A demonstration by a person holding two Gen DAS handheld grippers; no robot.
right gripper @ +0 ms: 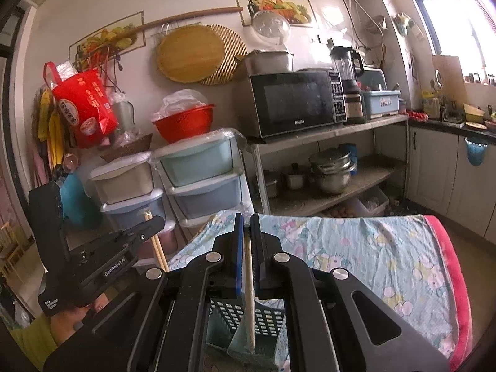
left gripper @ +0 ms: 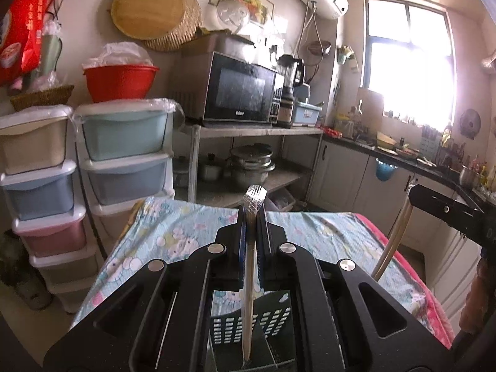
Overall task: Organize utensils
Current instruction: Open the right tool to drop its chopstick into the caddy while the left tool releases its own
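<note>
Cluttered kitchen, floral tablecloth (right gripper: pixel 372 248) over the work table. Nearest in both wrist views: black perforated utensil basket (left gripper: pixel 248 322) directly under the jaws. Left gripper (left gripper: pixel 253 217) clamped tight on a pair of pale chopsticks (left gripper: pixel 249 294), wrapped top end poking above the fingers, lower ends down at the basket. Right gripper (right gripper: pixel 247 232) likewise closed on a wooden chopstick (right gripper: pixel 249 294), tip reaching into a basket compartment.

Risks, as judged: both sticks are long and thin, so any tilt could catch a tip on the divider or the mesh and tip the basket. Grippers sit close together, so a collision is possible. Releasing too high lets a stick bounce out onto the cloth. Farther back: shelf with microwave (right gripper: pixel 294 102) and stacked drawers, no bearing.
</note>
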